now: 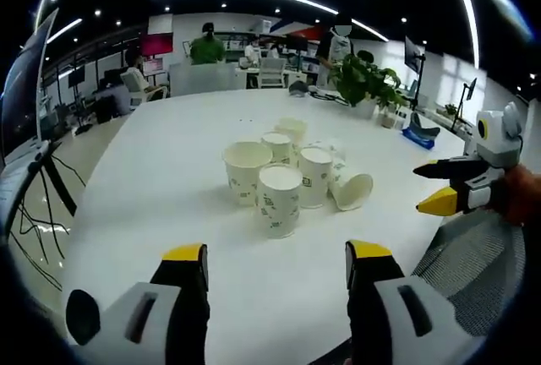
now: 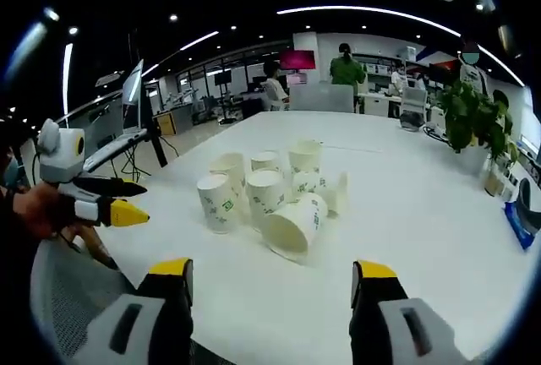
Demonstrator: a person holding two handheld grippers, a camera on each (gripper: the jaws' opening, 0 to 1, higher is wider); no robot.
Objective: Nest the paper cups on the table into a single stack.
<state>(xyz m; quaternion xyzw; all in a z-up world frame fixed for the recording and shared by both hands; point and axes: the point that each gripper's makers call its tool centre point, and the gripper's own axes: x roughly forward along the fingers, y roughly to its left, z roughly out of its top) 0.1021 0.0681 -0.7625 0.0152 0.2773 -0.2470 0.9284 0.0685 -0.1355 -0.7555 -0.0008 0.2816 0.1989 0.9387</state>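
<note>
Hovering wide open, left tongs (image 1: 275, 264) and right tongs (image 2: 272, 279) face loose paper cups (image 1: 279, 200) on the worktop (image 1: 169, 179). One tipped cup (image 2: 294, 226) likely needs righting first.

Six paper cups (image 1: 278, 199) on one white table (image 1: 169, 204); two potted plants (image 1: 365, 82).

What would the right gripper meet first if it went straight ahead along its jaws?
Probably the paper cup lying on its side, mouth toward the right gripper; depth is hard to judge.
</note>
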